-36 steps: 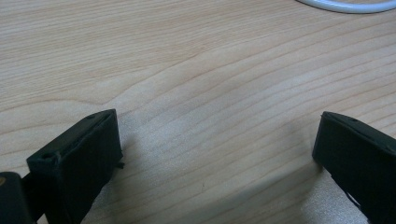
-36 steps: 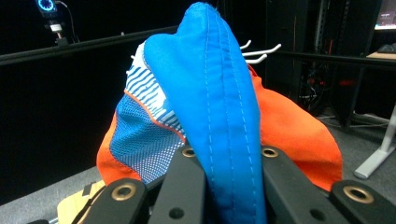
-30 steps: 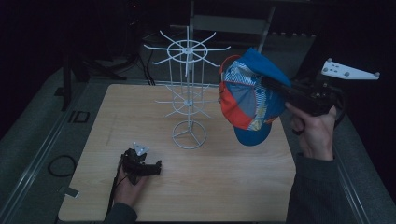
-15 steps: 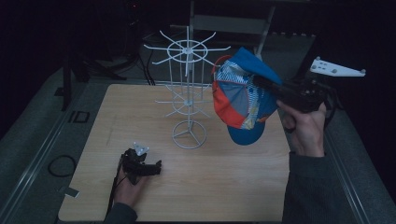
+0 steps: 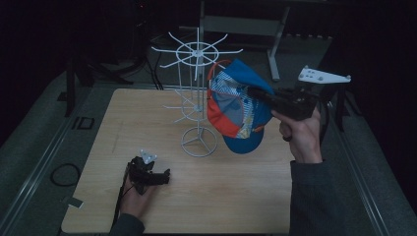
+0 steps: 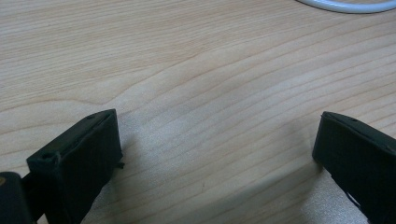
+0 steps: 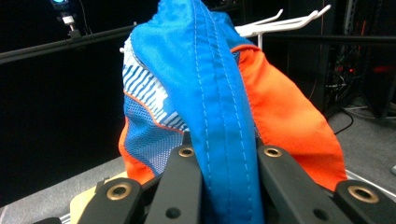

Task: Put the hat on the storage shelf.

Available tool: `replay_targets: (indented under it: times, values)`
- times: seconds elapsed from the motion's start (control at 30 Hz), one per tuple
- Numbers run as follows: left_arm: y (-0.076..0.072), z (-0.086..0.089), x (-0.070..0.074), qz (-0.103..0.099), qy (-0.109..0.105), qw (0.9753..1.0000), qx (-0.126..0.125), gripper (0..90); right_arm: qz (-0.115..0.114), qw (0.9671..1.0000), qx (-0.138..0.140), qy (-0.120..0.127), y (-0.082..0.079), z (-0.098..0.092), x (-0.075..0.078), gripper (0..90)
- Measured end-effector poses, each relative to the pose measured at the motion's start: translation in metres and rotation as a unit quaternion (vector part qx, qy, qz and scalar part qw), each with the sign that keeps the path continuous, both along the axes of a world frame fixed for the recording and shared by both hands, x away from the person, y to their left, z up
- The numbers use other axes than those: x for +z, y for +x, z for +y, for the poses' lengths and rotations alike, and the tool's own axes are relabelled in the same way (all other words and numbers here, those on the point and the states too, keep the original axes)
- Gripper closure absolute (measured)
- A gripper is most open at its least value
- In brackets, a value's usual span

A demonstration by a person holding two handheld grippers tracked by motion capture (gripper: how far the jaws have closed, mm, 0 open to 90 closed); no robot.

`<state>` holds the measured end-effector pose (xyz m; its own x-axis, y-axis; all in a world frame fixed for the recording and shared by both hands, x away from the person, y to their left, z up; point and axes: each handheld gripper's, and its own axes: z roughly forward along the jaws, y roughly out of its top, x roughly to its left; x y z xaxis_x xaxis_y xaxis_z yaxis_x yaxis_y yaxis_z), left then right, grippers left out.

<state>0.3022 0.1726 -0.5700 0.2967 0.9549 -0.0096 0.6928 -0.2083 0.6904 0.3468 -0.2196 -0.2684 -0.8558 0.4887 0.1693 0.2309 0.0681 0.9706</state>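
A blue, orange and white cap (image 5: 238, 110) hangs in the air to the right of the white wire rack (image 5: 197, 98), close to its upper hooks. My right gripper (image 5: 255, 92) is shut on the cap's blue fabric (image 7: 219, 116); the jaws press it from both sides in the right gripper view. White hook tips (image 7: 289, 21) of the rack show just behind the cap. My left gripper (image 5: 164, 175) rests low on the wooden table (image 5: 246, 191), front left, open, with bare wood (image 6: 215, 140) between its jaws.
The rack's round base (image 5: 198, 142) stands mid-table, and its edge (image 6: 345, 5) shows at the top of the left gripper view. A metal frame (image 5: 275, 29) stands in the dark behind the table. Grey floor and rails flank both table sides.
My right gripper has carried the cap leftward and a little lower, closer to the rack's hooks. The left gripper has stayed put on the table.
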Motion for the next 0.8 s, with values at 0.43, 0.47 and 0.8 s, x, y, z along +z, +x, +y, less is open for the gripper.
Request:
replay_targets:
  times: [0.43, 0.47, 0.8]
  values:
    - [0.0, 0.0, 0.0, 0.002, 0.002, 1.0, -0.002, 1.4, 0.011, 0.999, -0.008, -0.043, 0.008, 0.023, -0.013, 82.9]
    - [0.0, 0.0, 0.0, 0.002, 0.002, 1.0, -0.002, 1.4, 0.013, 0.9988, -0.009, -0.045, 0.009, 0.024, -0.013, 82.9]
    - [0.0, 0.0, 0.0, 0.001, 0.0, 1.0, -0.001, 1.4, 0.012, 0.9965, -0.013, -0.082, 0.011, 0.036, -0.021, 79.2]
